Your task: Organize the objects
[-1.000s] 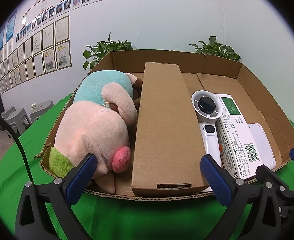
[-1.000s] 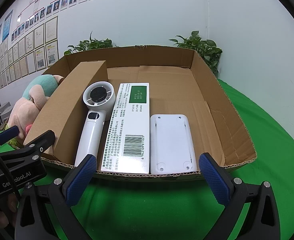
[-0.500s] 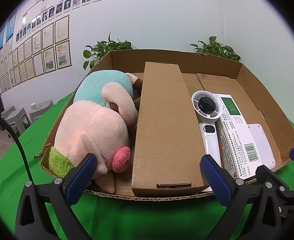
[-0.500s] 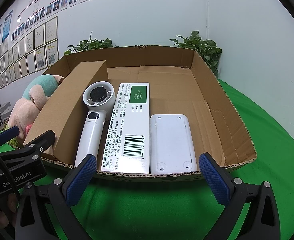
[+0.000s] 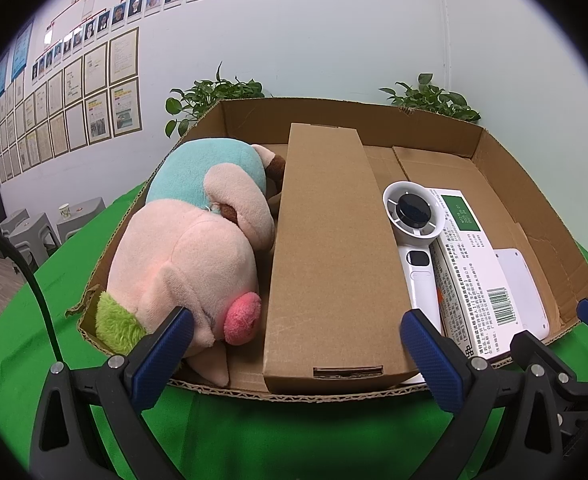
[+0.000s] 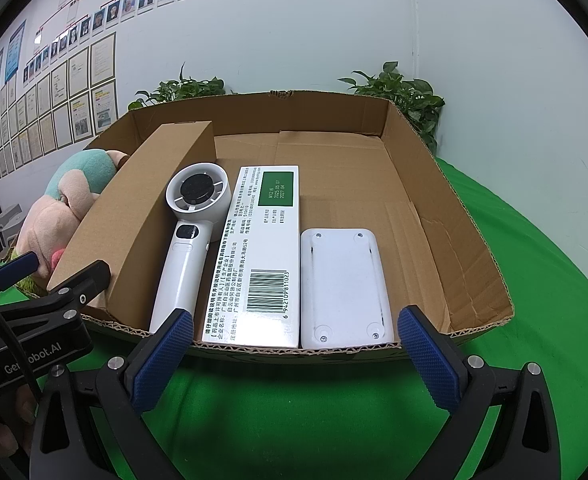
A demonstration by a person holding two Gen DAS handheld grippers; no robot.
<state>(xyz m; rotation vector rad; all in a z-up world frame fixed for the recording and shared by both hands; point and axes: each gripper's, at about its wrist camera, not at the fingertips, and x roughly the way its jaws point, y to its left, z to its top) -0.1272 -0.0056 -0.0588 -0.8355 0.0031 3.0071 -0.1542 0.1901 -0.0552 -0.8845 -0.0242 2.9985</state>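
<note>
Nothing has moved since the earlier frames: both my tongs hover where they were, at the near edge of the shallow open brown cardboard tray (image 6: 446, 216) on the green cloth-covered table (image 6: 534, 264). My left tongs (image 5: 296, 354) are spread wide and grip nothing, their blue-padded fingertips (image 5: 166, 344) just short of the tray's near edge; my right tongs (image 6: 296, 356) are equally released and empty, touching nothing. Along the tray's left edge lies the pink and teal plush pig with a green tuft (image 5: 190, 248), its far side hidden behind its own bulk, and from the right camera mostly screened by the long closed brown cardboard box (image 5: 326, 248) lying beside it. Right of that box, touching in a row, sit the white handheld fan with a round black hub (image 6: 192, 232), the long white medicine carton with a green panel and barcode (image 6: 262, 252), and the white rounded-rectangle plastic device lying screw-side up (image 6: 344, 284) against the near edge. The carton's small print is too fine to read. The fan's handle end is cut off behind my right tongs' left fingertip, and the tray's right-hand portion shows bare cardboard. Two leafy green potted plants (image 6: 398, 92) peek over the tray's far edge.
</note>
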